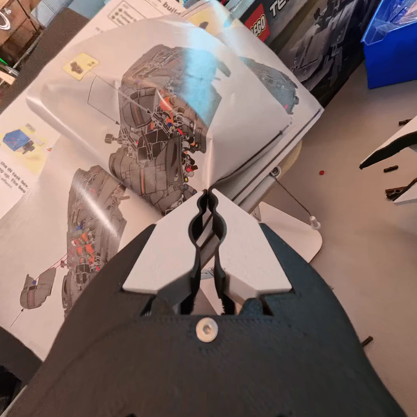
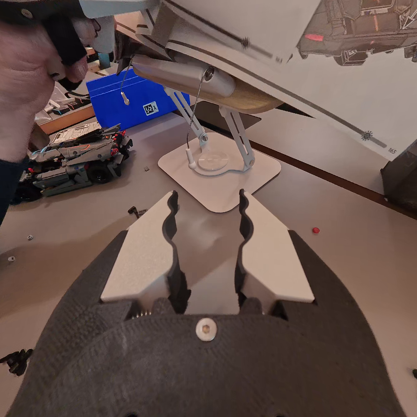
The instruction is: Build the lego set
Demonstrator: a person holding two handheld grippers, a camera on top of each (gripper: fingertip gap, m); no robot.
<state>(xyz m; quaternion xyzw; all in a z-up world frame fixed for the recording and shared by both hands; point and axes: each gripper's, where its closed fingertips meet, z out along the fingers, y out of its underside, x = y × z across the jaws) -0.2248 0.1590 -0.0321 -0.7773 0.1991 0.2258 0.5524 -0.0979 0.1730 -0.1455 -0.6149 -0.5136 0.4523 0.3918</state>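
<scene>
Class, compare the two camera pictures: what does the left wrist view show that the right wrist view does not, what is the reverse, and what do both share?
Only the left wrist view: the left gripper shut on a curling page of the instruction booklet, with the set's dark box behind.

Only the right wrist view: the open, empty right gripper, the part-built lego car and a person's hand.

Both: the booklet's white stand, the blue bin and a small red piece on the table.

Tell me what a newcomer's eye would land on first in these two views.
In the left wrist view, the left gripper is shut on the corner of a curled page of the instruction booklet, which fills the view. In the right wrist view, the right gripper hangs open over the white stand base, with the part-built grey lego car on the table to the left.
</scene>
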